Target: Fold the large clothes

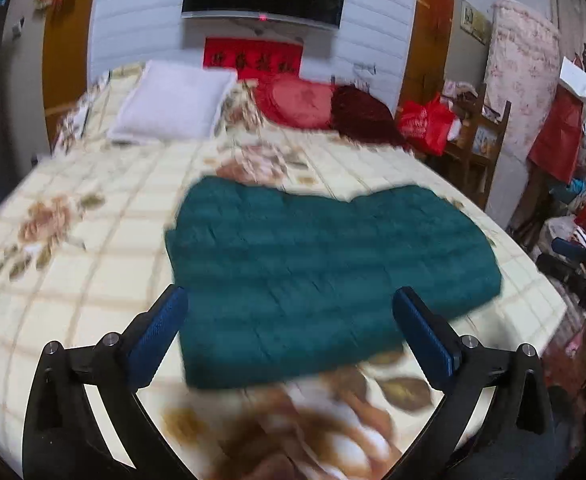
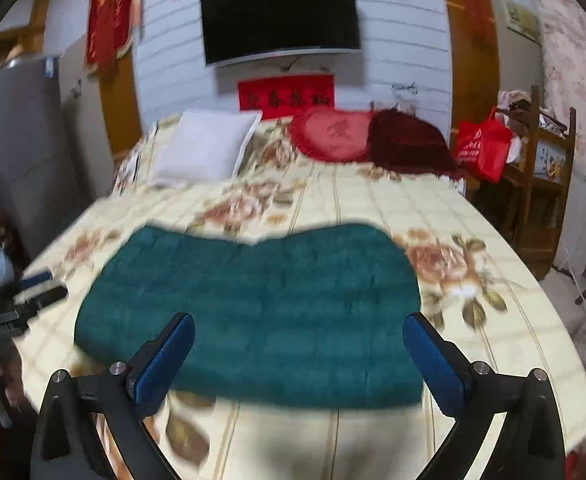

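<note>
The green garment lies as a flat rectangle mid-bed toward the near edge, apparently already folded, while the left gripper and right gripper hover above with fingers apart, holding nothing.

This is a lived-in home bedroom. A wide bed under a cream floral quilted bedspread carries a white square pillow and a red heart-shaped cushion at its head. A black wall-mounted television hangs above a red paper banner with Chinese characters, and a wooden shelf unit stands crowded beside a red shopping bag.
</note>
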